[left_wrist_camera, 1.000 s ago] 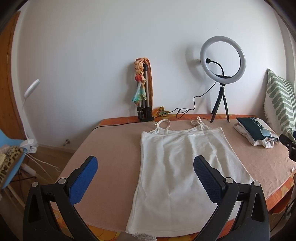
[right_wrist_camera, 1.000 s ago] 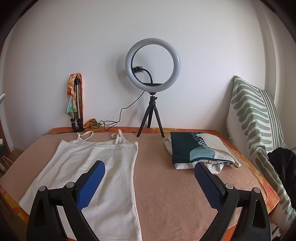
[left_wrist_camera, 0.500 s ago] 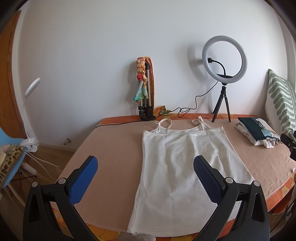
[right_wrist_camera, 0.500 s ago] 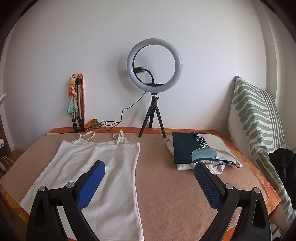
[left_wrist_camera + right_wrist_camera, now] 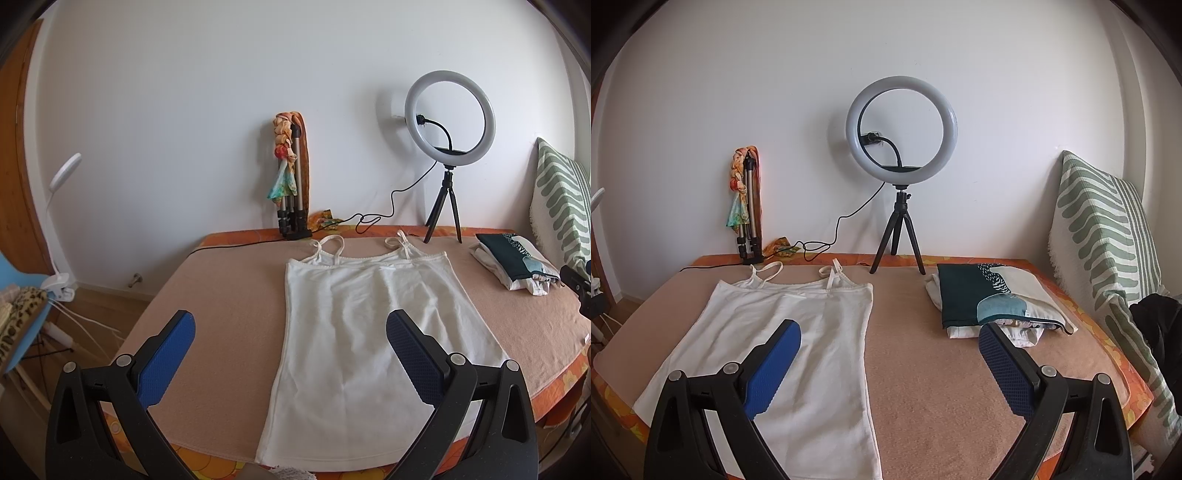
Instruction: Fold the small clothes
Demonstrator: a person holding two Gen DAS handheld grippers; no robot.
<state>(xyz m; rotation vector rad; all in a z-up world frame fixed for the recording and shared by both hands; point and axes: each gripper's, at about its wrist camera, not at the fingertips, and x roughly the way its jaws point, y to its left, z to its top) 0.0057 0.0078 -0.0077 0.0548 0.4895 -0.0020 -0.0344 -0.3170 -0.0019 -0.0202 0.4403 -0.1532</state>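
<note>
I hold my left tool above the near edge of the bed, its blue padded fingers wide apart and gripping nothing. My right tool hovers level too, fingers spread, empty. The white strappy cotton top lies flat on the beige bed cover, straps toward the wall, hem near me. A folded pile of dark green and white clothes rests to its right, near the round white ring light on a black tripod. Compared with a second ago, both tools have drifted only slightly; the top has not moved.
</note>
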